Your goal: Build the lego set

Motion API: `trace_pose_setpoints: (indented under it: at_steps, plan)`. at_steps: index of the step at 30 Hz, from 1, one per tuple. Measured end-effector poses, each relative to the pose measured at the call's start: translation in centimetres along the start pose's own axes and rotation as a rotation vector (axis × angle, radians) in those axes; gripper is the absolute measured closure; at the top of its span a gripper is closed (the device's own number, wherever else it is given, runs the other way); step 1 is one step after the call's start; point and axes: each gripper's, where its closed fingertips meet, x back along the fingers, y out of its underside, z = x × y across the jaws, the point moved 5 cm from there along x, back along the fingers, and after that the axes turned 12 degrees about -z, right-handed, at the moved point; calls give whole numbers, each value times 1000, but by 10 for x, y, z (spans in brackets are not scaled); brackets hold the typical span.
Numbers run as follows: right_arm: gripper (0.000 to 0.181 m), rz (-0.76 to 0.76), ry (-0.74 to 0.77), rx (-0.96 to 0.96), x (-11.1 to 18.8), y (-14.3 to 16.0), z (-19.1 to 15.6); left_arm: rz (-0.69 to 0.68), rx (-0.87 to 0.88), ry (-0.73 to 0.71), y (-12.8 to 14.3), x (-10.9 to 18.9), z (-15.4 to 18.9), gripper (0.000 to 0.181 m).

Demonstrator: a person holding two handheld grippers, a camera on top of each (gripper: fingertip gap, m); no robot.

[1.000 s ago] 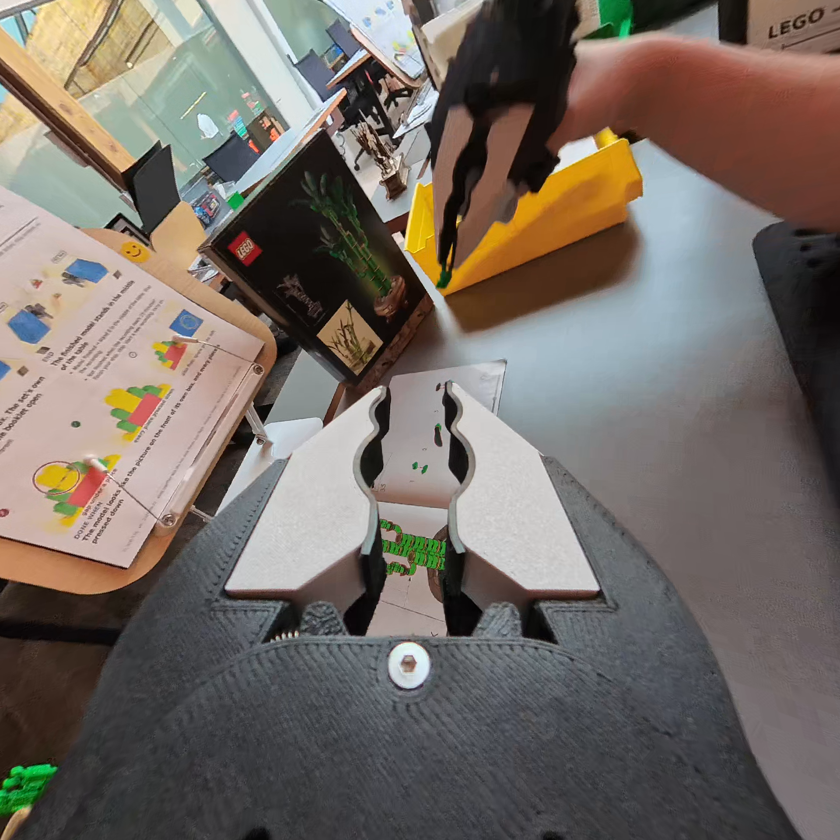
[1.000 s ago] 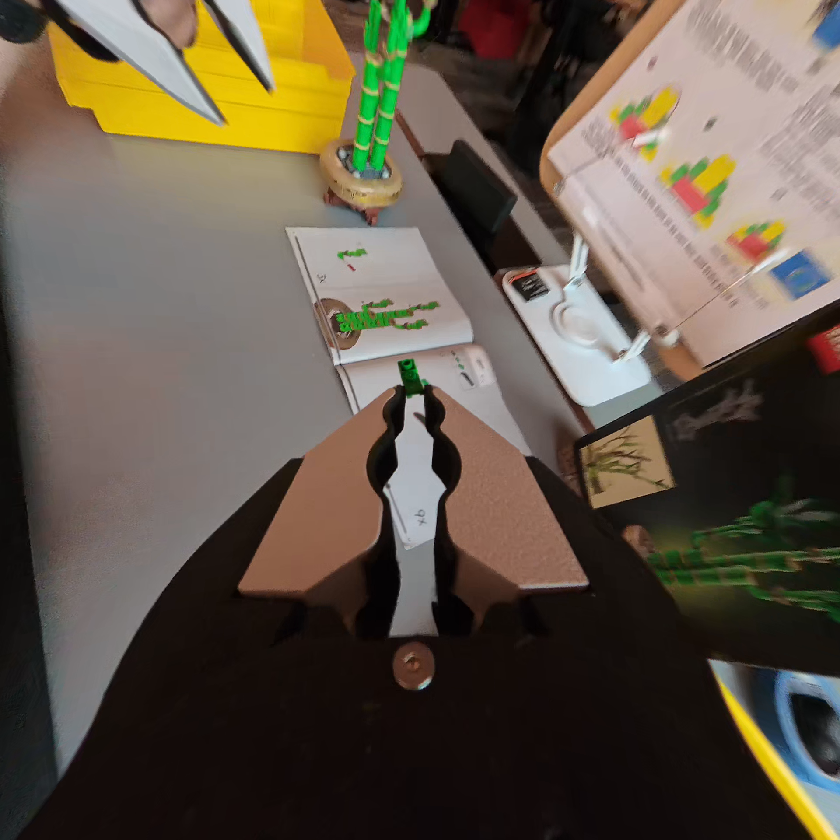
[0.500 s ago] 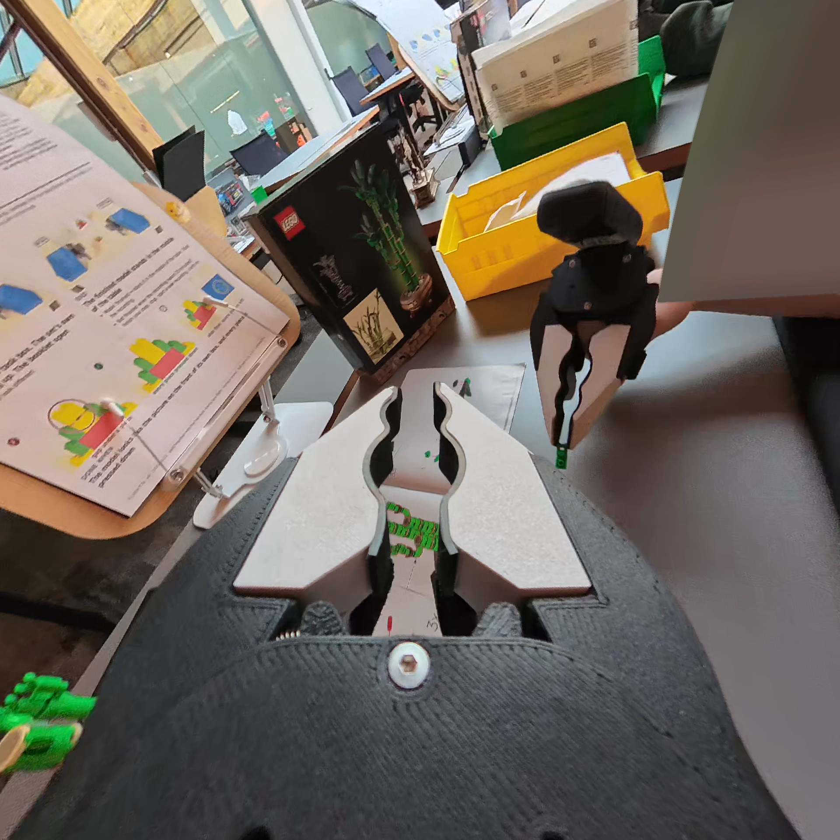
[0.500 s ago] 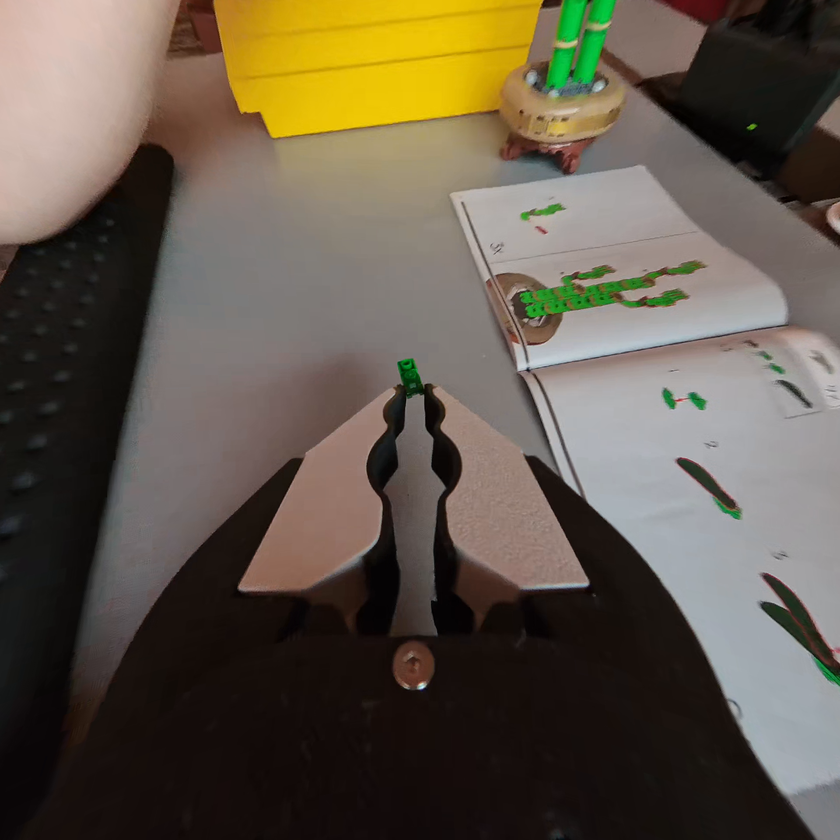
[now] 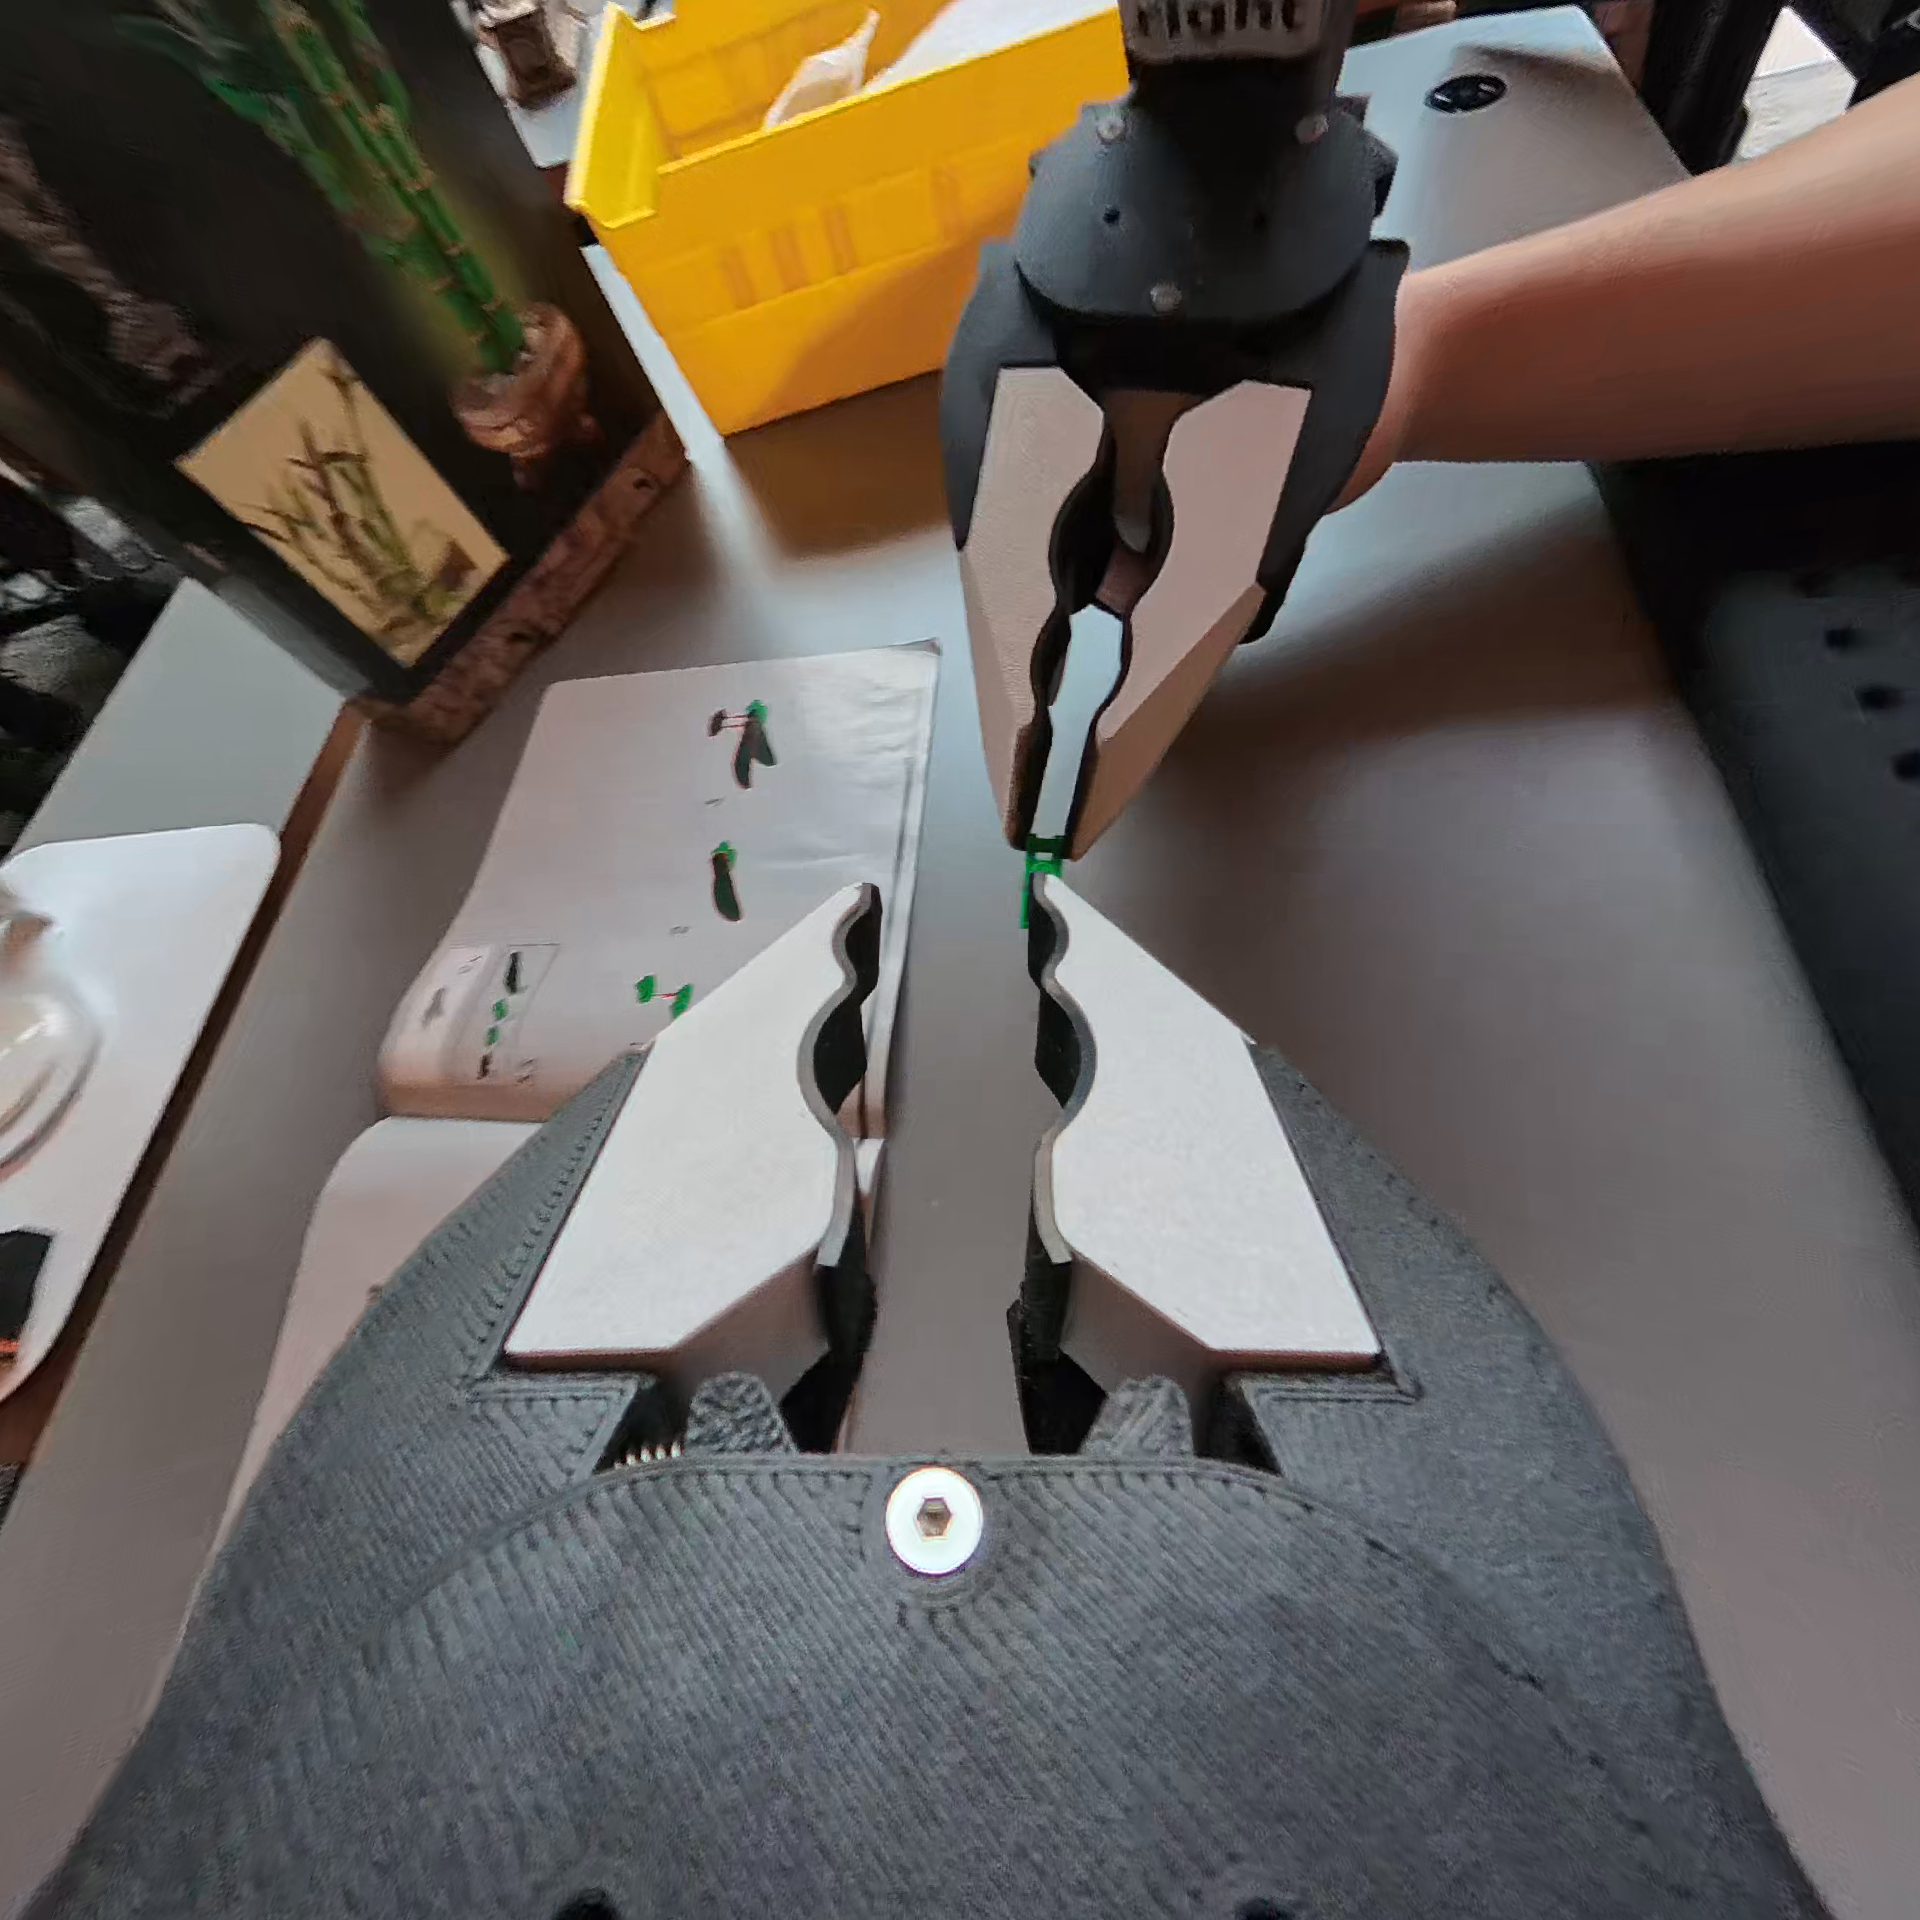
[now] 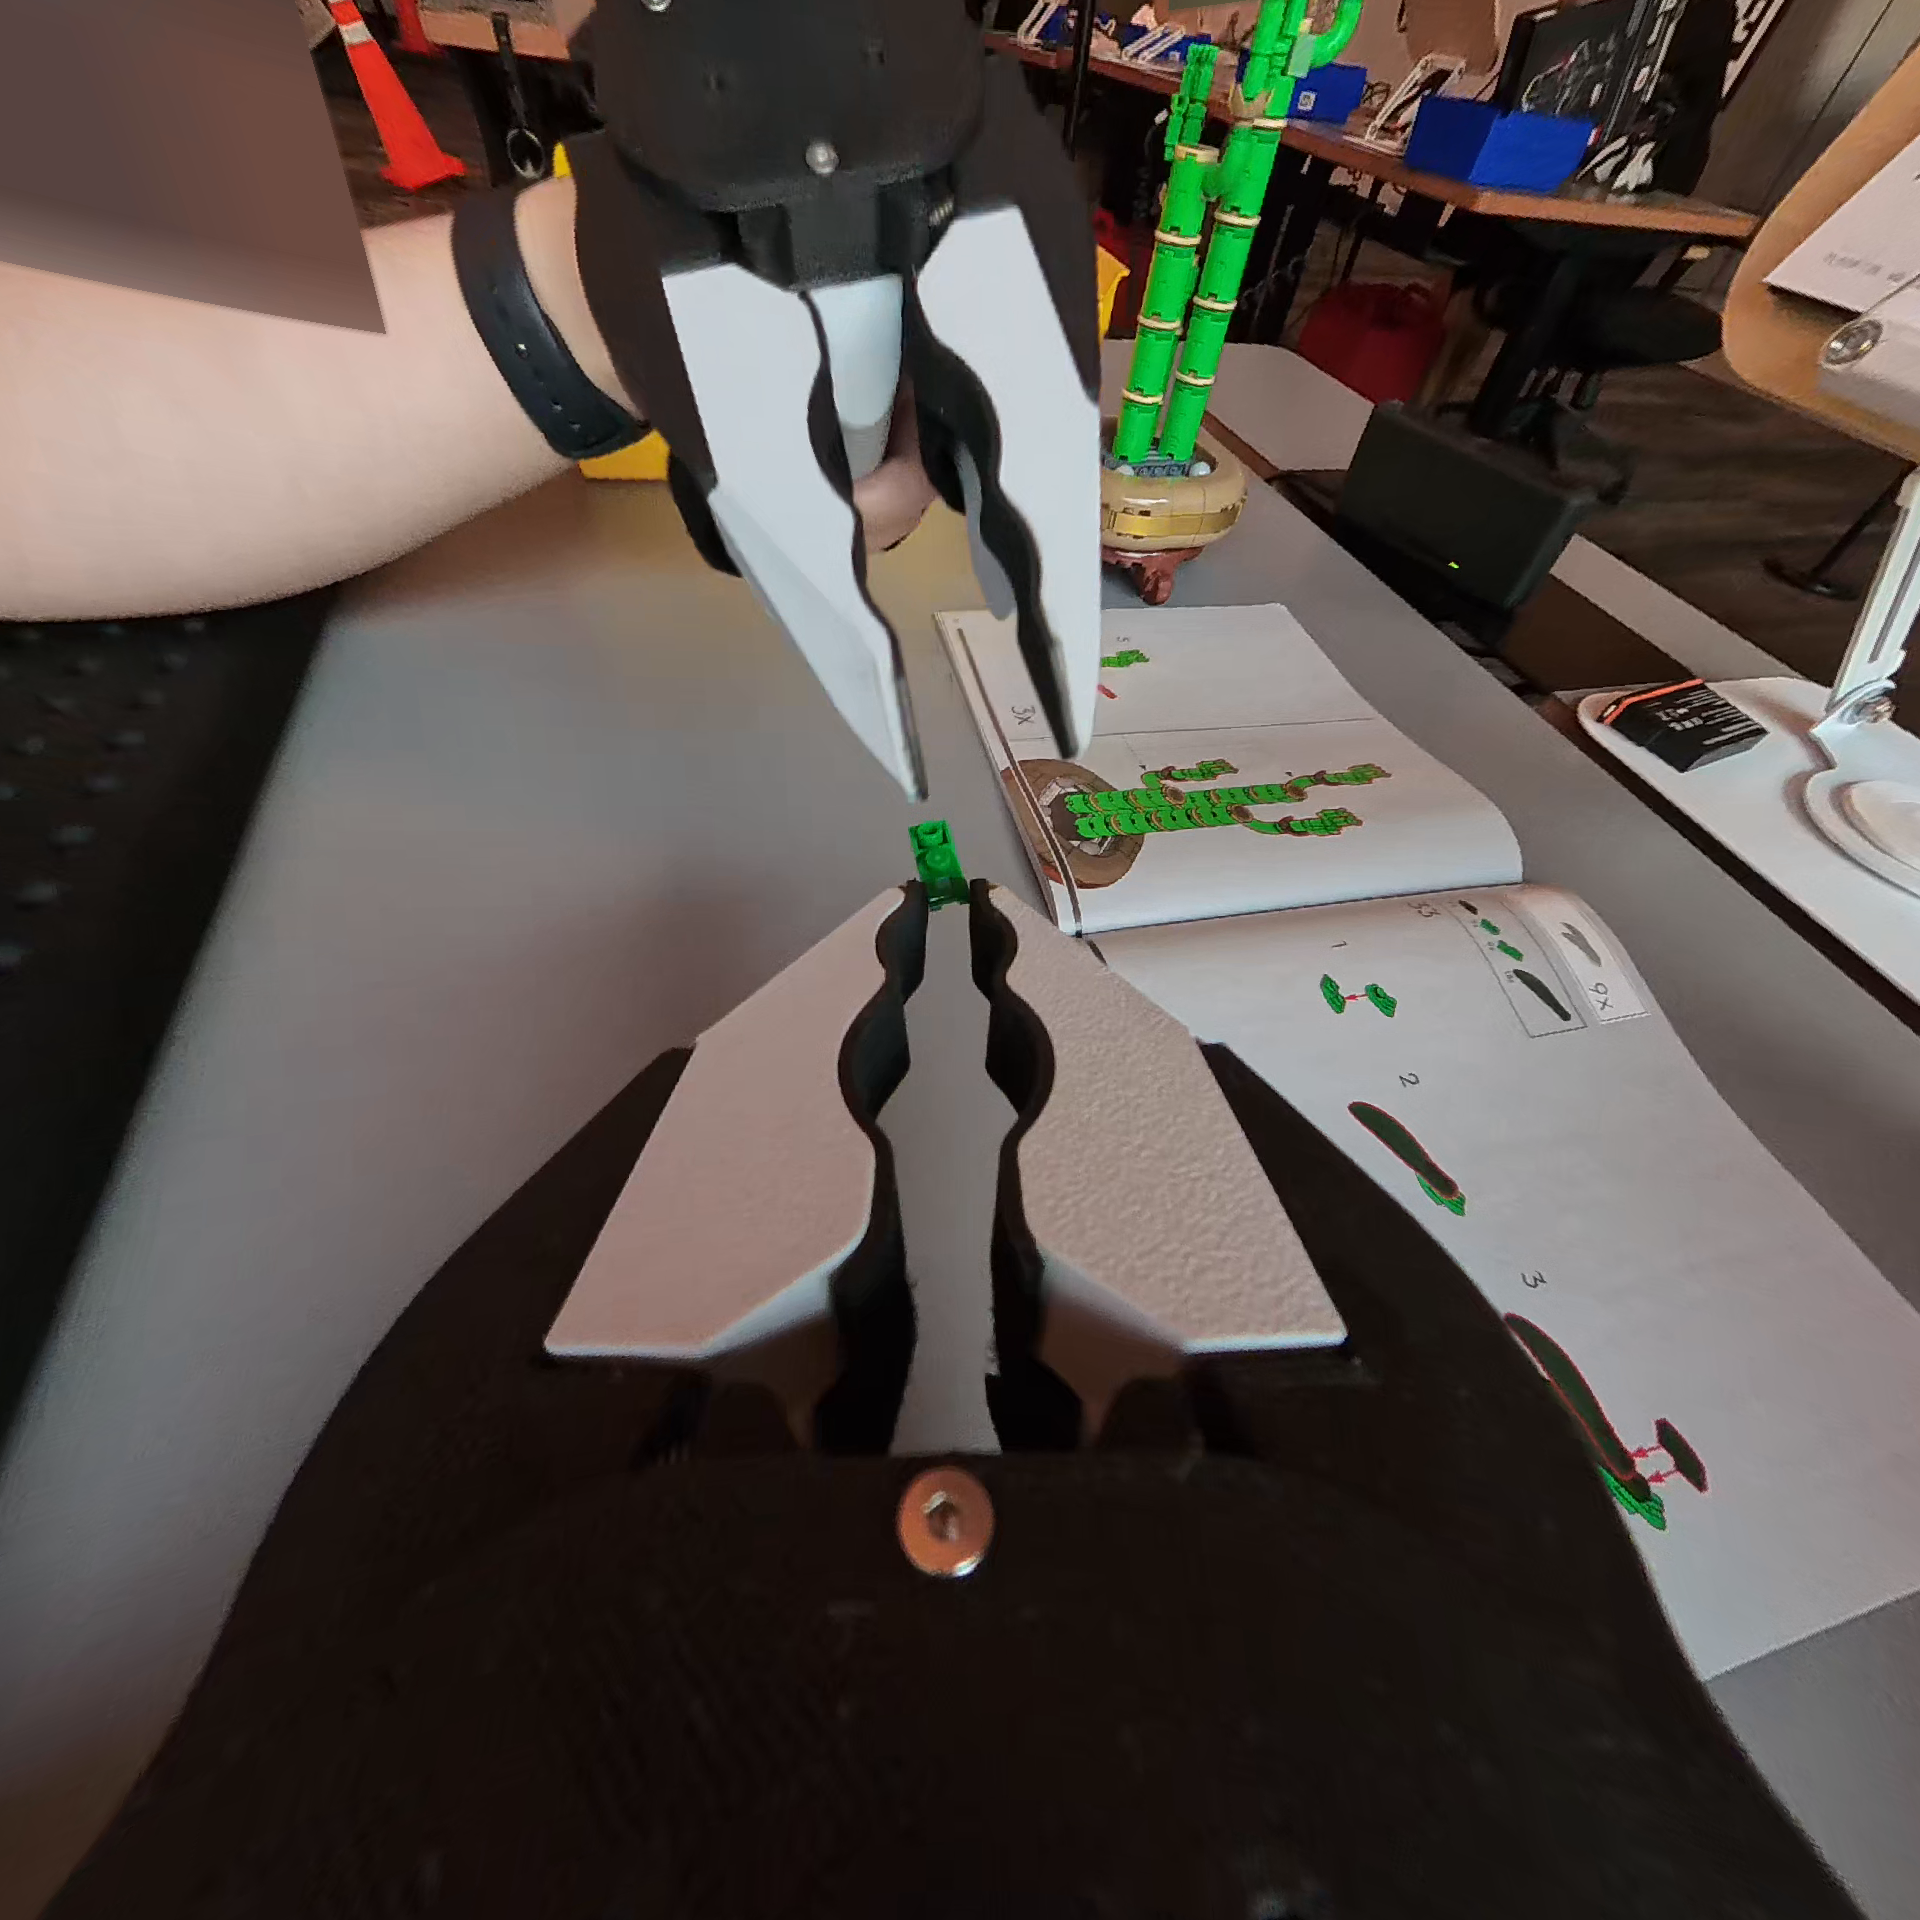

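Handover of a small part between two hand-held grippers, seen from both wrist cameras. The right gripper (image 6: 943, 902) pinches a small green lego piece (image 6: 938, 862) at the very tips of its fingers (image 6: 774, 1153), which are drawn narrow around it; most of the piece projects beyond the tips. The left gripper (image 5: 956, 909) faces it tip to tip with its fingers (image 5: 717, 1132) spread wide and nothing between them. In the left wrist view the green piece (image 5: 1039, 868) lies just off the tip of that gripper's right-hand finger, and whether it touches that tip cannot be told; in the right wrist view the left gripper (image 6: 987, 769) hangs just above and beyond the piece with a clear gap. The open instruction booklet (image 6: 1299, 831) lies on the grey tabletop (image 6: 520, 831) to the right of the right gripper's fingers, and the partly built bamboo model (image 6: 1184, 343) stands beyond it, well apart from both grippers. A yellow bin (image 5: 831, 239) and the set's box (image 5: 312, 364) lie beyond the left gripper's fingers. The step in hand appears to be a transfer or regrasp of the piece, or mating it with a part not in view. The next move would probably call for centring the piece between the wide fingers before they close, since the part is tiny and only lightly held.
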Motion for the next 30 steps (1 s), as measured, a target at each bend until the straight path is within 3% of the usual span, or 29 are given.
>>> trace_pose_setpoints:
  at_steps: [18,30]
  plan:
    - [174,-71,22,-57,-15,15,2,-127,-41,102,27,-23,13,165]
    - [175,-176,12,-66,-20,30,5,-140,34,71,43,-15,-2,181]
